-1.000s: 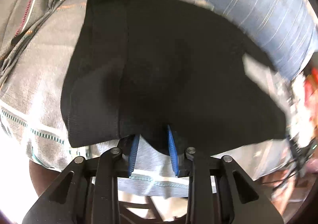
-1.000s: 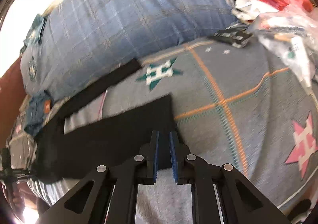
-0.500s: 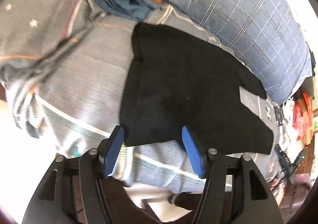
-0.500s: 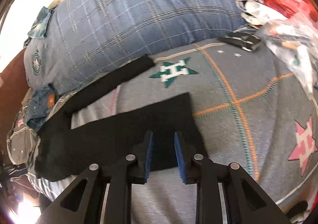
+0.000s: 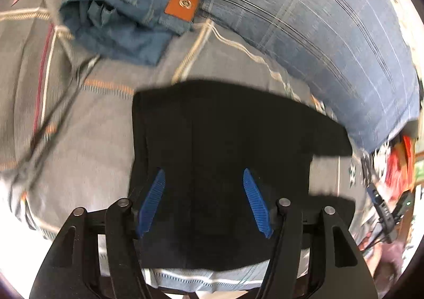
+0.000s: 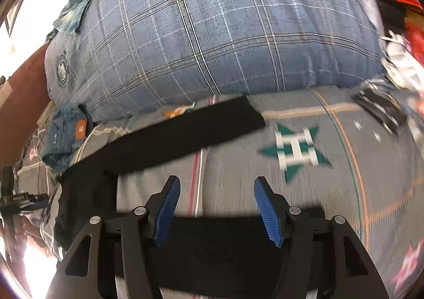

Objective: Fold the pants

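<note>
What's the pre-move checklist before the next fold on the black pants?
1. Left gripper free of cloth: ok, jaws apart above the black pants, nothing pinched.
2. Right gripper free: ok, jaws opening, only grey bedspread between them.
3. Pants lying flat: ok, though both views are blurred.
4. Legs stacked: not ok, one leg angles off toward the plaid pillow.
5. Folded jeans out of the way: ok, apart from the pants.
6. Leg hems aligned: cannot tell.
</note>
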Available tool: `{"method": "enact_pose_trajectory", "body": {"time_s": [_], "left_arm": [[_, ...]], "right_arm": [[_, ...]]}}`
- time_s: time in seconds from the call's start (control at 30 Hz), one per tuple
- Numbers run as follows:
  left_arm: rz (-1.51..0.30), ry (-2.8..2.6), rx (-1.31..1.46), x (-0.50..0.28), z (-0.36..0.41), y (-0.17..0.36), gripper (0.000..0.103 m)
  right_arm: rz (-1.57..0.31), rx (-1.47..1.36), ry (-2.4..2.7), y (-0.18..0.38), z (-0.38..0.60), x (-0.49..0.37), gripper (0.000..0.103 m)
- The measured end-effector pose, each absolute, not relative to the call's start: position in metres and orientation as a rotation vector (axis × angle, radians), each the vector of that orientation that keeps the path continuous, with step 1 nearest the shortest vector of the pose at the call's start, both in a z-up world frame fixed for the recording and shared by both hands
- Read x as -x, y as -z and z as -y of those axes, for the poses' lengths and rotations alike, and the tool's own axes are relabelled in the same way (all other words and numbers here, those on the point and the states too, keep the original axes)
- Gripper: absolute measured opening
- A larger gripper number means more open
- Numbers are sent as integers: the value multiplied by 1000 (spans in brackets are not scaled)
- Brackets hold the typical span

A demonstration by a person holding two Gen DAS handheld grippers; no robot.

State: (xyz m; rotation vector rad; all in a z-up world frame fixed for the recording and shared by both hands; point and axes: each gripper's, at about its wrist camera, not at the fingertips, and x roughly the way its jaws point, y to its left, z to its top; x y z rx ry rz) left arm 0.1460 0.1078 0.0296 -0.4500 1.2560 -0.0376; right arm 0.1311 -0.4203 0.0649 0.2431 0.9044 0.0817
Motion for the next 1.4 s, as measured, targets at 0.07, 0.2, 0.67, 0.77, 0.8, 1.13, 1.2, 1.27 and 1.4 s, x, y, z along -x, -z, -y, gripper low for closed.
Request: {"method": "enact_pose_trajectory", "body": {"time_s": [0.07,0.2,0.67,0.77,0.8,1.13,1.2,1.27,1.4], "left_arm": [[-1277,7,455,-169,-118,-29,61],[-1305,-43,533,-191,-142,-19,61],[-1412,-104,738,-231,-177,37,62],[-1417,-82,729,-232,-165,40,62],[-1398,-79,714,-230,-161,38,61],[-1258,-125,413,-215,-132,5,11],[-1189,-129,357,-204,-123,-12,11],[-1112,-129,299,-189,-114,-31,11],[-1008,-130,233,-158,-107,-55,11]], "right_arm": [[-925,-239,-83,-63,425,-157,60],[-948,-263,-57,-52,442,-219,61],[-1090,-255,-41,26,453,-342,62],[-1089,-224,-79,29,445,-348,60],[-1096,-189,-90,29,441,-349,52],[-982,-144,-67,-10,444,-316,7],[-954,-122,-62,-23,443,-302,7],[-915,-116,-59,-39,439,-284,7],[-832,-131,-64,-66,437,-239,7]]}}
